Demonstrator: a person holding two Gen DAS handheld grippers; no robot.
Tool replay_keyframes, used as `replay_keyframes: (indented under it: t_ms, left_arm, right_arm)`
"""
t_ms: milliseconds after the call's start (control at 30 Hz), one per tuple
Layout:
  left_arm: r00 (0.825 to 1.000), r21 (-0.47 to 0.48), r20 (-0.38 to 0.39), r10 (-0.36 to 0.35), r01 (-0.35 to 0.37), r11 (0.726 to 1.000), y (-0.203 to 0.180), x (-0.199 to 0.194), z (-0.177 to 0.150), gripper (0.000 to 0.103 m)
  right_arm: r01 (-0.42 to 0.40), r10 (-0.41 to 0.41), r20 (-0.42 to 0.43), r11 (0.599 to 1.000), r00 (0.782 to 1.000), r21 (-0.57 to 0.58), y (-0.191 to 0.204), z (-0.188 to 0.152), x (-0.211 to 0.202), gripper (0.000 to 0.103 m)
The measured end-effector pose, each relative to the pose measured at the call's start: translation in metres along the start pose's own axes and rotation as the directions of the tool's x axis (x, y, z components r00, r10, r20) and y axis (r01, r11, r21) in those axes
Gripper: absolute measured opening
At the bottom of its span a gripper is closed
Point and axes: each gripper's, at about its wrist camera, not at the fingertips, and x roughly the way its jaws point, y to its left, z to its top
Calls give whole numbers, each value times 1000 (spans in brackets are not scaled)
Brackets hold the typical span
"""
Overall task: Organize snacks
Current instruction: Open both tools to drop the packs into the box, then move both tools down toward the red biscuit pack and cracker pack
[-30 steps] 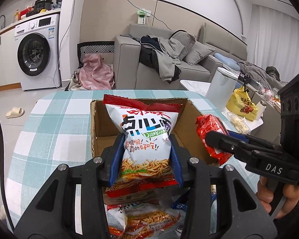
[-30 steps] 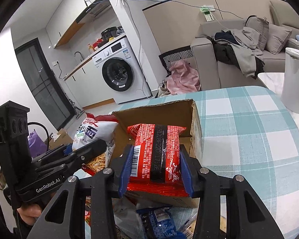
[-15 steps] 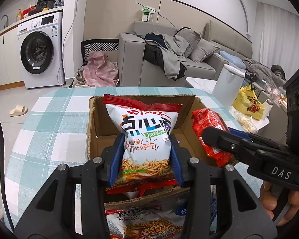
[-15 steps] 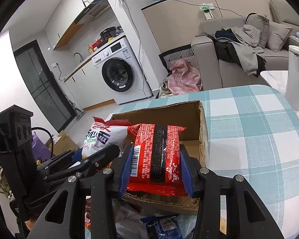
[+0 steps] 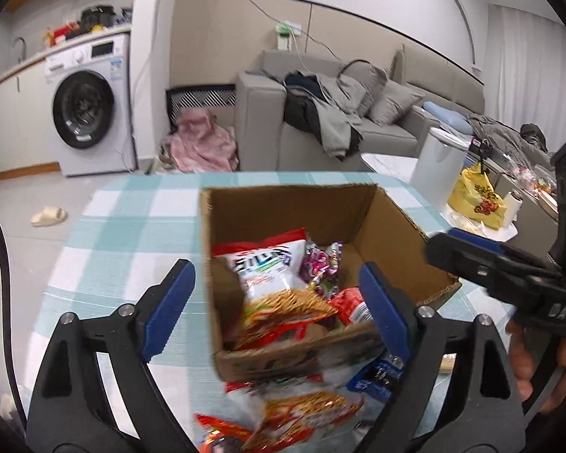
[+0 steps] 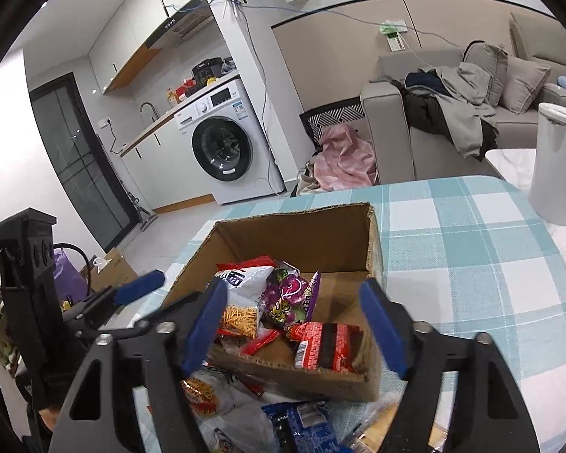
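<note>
A table point(image 6: 471, 234) with a blue-and-white checked cloth carries the work, in a living room with a sofa and a washing machine behind.

Nearest to the cameras, loose snack packets point(image 6: 222, 396) lie on the table in front of the box; a blue packet point(image 6: 302, 426) is among them. The left tongs point(image 5: 275, 309) are open and hold nothing, and the right tongs point(image 6: 298, 321) are open and empty too. Both hover over the near edge of the cardboard box point(image 5: 294, 204).

Inside the box lie a white noodle-snack bag point(image 5: 268, 275), a purple candy bag point(image 6: 286, 294) and a red packet point(image 6: 328, 345) with a black band. The white bag shows large Chinese letters, but they are too blurred to read. On the right gripper body I read "DAS".

I judge these packets light, soft and puffy with air, with slippery foil. It is better to take a packet across its middle with gentle pressure, because the crisp contents can break easily.
</note>
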Motion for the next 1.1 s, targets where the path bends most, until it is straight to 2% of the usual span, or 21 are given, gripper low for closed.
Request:
replay_keyframes:
  t_ms: [67, 100, 300, 633, 767, 1100]
  left_arm:
    - [1000, -8, 7, 0, 0, 1000, 5, -11, -2, 100]
    - [1000, -15, 17, -2, 2, 1000, 8, -18, -3, 102]
    - [1000, 15, 14, -12, 12, 1000, 17, -53, -20, 102]
    - [1000, 3, 2, 20, -20, 1000, 31, -91, -46, 102]
    - [999, -5, -16, 41, -41, 999, 37, -93, -53, 102]
    - [997, 35, -48, 61, -59, 998, 38, -83, -59, 102]
  right_arm:
    - [7, -7, 9, 1000, 1000, -9, -1, -3, -10, 102]
    - [9, -9, 7, 1000, 1000, -14, -1, -3, -13, 102]
    - [24, -28, -57, 997, 998, -71, -1, -17, -31, 103]
    - [37, -45, -117, 997, 992, -69, -9, -41, -45, 103]
    - [35, -46, -142, 997, 989, -75, -12, -49, -51, 103]
    - [105, -118, -201, 992, 973, -74, -33, -52, -55, 103]
